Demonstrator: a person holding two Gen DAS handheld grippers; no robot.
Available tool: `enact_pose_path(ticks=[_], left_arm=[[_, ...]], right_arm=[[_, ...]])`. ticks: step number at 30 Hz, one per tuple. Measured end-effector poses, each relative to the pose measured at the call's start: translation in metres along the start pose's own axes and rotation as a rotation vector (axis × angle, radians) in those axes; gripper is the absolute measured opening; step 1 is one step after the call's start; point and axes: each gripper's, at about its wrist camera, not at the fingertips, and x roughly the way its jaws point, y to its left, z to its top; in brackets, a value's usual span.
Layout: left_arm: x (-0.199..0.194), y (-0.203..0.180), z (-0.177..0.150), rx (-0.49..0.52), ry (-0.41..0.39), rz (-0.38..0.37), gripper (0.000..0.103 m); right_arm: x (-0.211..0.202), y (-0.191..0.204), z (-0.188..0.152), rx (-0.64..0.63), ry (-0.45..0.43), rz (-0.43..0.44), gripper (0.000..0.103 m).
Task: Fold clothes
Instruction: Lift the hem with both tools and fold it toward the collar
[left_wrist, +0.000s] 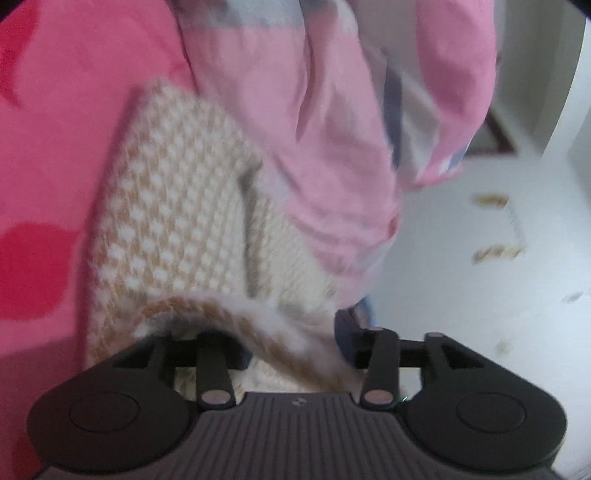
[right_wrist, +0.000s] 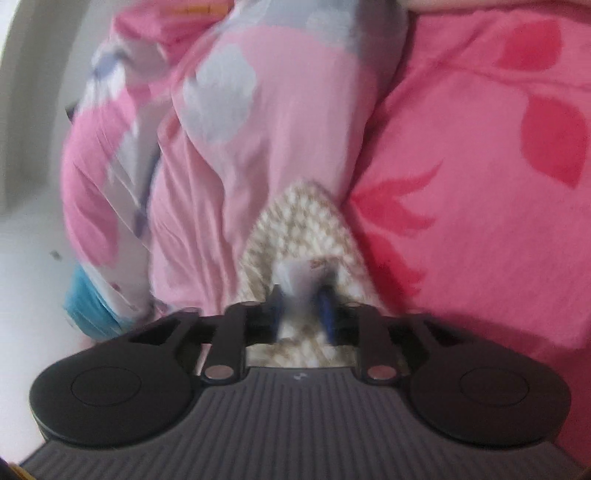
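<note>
Clearly both tongs sit hard up against cloth, and both views are blurred. The left tongs (left_wrist: 295, 347) have a cream and tan knitted garment (left_wrist: 177, 229) draped across their front; its tan ribbed edge curves over the gap between the fingers and hides them, so whether they are apart or clamped cannot be told. Ahead and to the right of those tongs hangs a pale pink quilt (left_wrist: 325, 155) with grey and white patches, its lower edge lapping over the knit. To their left spreads a deeper pink bedsheet (left_wrist: 55, 166) with red leaf shapes. Further right lies open white floor (left_wrist: 480, 288), the only clear room in that view.

The right tongs (right_wrist: 303, 310) are closed on the knitted garment (right_wrist: 306, 218), their blue-tipped fingers (right_wrist: 327, 306) pinching a fold with a small white label between them. The knit rises to a point straight ahead, wedged between the pale pink quilt (right_wrist: 258, 155) on the left and the red-leafed bedsheet (right_wrist: 480, 192) on the right. A blue fabric corner (right_wrist: 86, 306) shows low at the left, beside pale floor (right_wrist: 26, 280).
</note>
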Motion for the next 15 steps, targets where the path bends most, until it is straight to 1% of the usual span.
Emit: enact_pose_path(ticks=[1, 2, 3, 4, 6, 7, 9, 12, 15], left_arm=[[-0.006, 0.000, 0.002, -0.006, -0.031, -0.009, 0.049], [-0.013, 0.000, 0.003, -0.011, -0.062, -0.019, 0.049], [-0.019, 0.000, 0.005, -0.017, -0.093, -0.028, 0.050], [-0.025, 0.000, 0.005, -0.023, -0.111, -0.022, 0.050], [-0.037, -0.005, 0.000, -0.007, -0.127, -0.005, 0.050], [-0.042, -0.011, -0.008, 0.028, -0.114, 0.002, 0.051], [-0.054, -0.022, -0.024, 0.099, -0.087, 0.016, 0.052], [-0.070, -0.038, -0.048, 0.205, -0.046, 0.038, 0.056], [-0.080, -0.053, -0.086, 0.338, 0.060, 0.083, 0.061]], right_arm=[[-0.008, 0.001, 0.001, 0.003, -0.029, 0.016, 0.044], [-0.017, 0.002, 0.003, 0.003, -0.057, 0.030, 0.049], [-0.026, 0.004, 0.004, 0.004, -0.085, 0.044, 0.050], [-0.038, 0.006, 0.004, 0.008, -0.110, 0.063, 0.050], [-0.060, 0.010, -0.001, 0.013, -0.132, 0.096, 0.051], [-0.073, 0.012, -0.004, 0.009, -0.139, 0.110, 0.053], [-0.097, 0.017, -0.016, -0.018, -0.136, 0.099, 0.056], [-0.136, 0.021, -0.042, -0.047, -0.101, 0.025, 0.059], [-0.168, 0.017, -0.070, -0.043, -0.067, -0.042, 0.061]])
